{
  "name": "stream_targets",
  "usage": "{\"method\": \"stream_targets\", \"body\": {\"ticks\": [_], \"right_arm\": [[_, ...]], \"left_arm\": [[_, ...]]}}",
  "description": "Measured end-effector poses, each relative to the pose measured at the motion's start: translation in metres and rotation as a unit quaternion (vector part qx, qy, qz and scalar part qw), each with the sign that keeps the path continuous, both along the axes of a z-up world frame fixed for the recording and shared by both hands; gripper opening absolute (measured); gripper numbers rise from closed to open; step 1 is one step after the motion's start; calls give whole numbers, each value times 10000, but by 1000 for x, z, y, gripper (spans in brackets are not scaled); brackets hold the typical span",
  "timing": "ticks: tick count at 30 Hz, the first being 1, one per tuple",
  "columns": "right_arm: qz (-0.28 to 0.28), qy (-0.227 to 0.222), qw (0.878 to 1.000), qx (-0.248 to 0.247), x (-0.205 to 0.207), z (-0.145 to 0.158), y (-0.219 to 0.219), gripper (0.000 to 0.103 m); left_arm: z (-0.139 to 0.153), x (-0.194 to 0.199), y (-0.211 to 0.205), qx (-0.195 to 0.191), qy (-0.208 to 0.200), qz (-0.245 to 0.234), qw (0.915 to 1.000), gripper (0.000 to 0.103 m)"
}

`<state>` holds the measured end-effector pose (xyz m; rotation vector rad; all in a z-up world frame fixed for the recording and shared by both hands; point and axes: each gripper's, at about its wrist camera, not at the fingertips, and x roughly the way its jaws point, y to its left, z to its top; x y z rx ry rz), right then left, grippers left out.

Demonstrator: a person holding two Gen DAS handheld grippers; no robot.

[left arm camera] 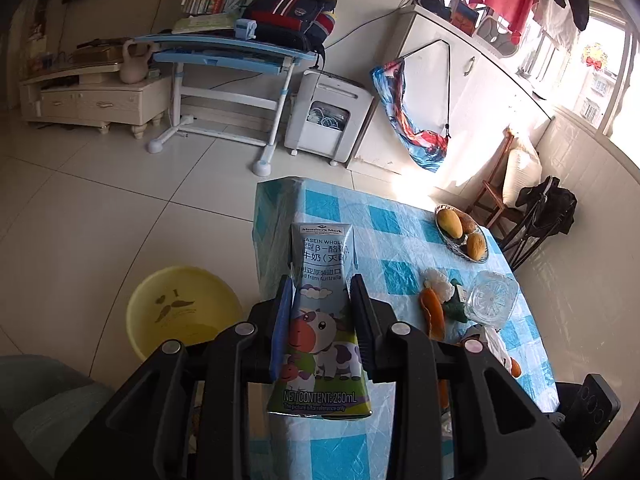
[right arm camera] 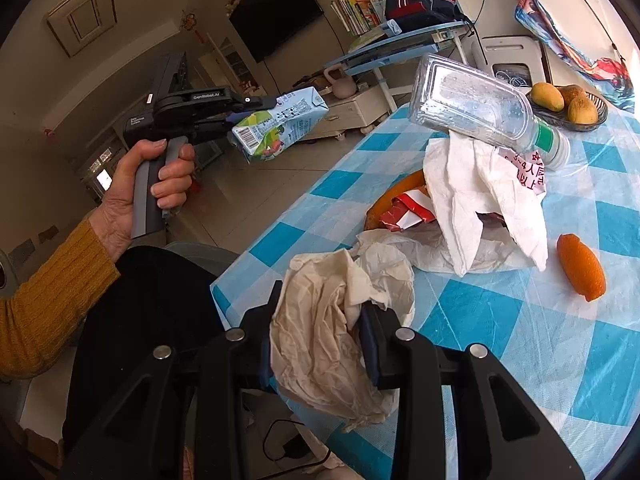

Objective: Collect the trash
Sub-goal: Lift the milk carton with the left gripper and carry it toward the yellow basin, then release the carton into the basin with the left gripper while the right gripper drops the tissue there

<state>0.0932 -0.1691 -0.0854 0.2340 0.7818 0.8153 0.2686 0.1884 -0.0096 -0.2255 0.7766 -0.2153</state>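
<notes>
A tiled room holds a table (right arm camera: 500,320) under a blue-and-white checked cloth. Off the table's near edge, on the floor, sits a yellow basin (left arm camera: 176,308). The left gripper (left arm camera: 322,312) clamps a milk carton (left arm camera: 320,320), held in the air beside the table. The right gripper (right arm camera: 320,332) pinches a crumpled tissue (right arm camera: 320,340) at the table's near corner. Further onto the table lie a clear plastic bottle (right arm camera: 476,108), white paper (right arm camera: 472,192), what may be a snack wrapper (right arm camera: 404,212), and orange peel (right arm camera: 582,264).
</notes>
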Motion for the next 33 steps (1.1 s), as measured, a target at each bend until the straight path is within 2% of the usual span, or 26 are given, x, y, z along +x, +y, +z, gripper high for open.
{"method": "stream_targets", "body": {"ticks": [4, 8, 12, 17, 19, 20, 23, 26, 28, 30, 33], "right_arm": [[100, -44, 9999, 55, 0, 6, 7, 34], [245, -52, 9997, 78, 1, 10, 17, 34], [321, -3, 9994, 123, 8, 11, 27, 34], [342, 58, 9990, 267, 20, 10, 38, 34], [366, 79, 9989, 296, 24, 10, 44, 34], [375, 92, 9987, 318, 26, 9, 46, 34], [392, 130, 9983, 400, 29, 10, 52, 34], [413, 115, 9980, 473, 30, 12, 57, 34], [442, 69, 9978, 498, 31, 16, 61, 34], [454, 27, 9976, 526, 34, 19, 66, 34], [490, -33, 9973, 545, 45, 23, 80, 34]], "left_arm": [[-16, 35, 45, 187, 357, 449, 9982, 29], [-61, 78, 70, 693, 932, 643, 9911, 29], [-104, 110, 85, 802, 1354, 779, 9845, 29], [-141, 137, 91, 1094, 1710, 855, 9754, 29], [-149, 139, 91, 1140, 1779, 880, 9735, 34], [-149, 138, 90, 1202, 1761, 887, 9730, 39], [-136, 131, 85, 1348, 1584, 948, 9735, 53], [-107, 122, 85, 1283, 1338, 1275, 9744, 61], [-77, 110, 85, 1220, 1065, 1530, 9749, 67], [-42, 94, 81, 1245, 663, 1809, 9733, 80], [8, 55, 76, 1255, 45, 2392, 9628, 95]]}}
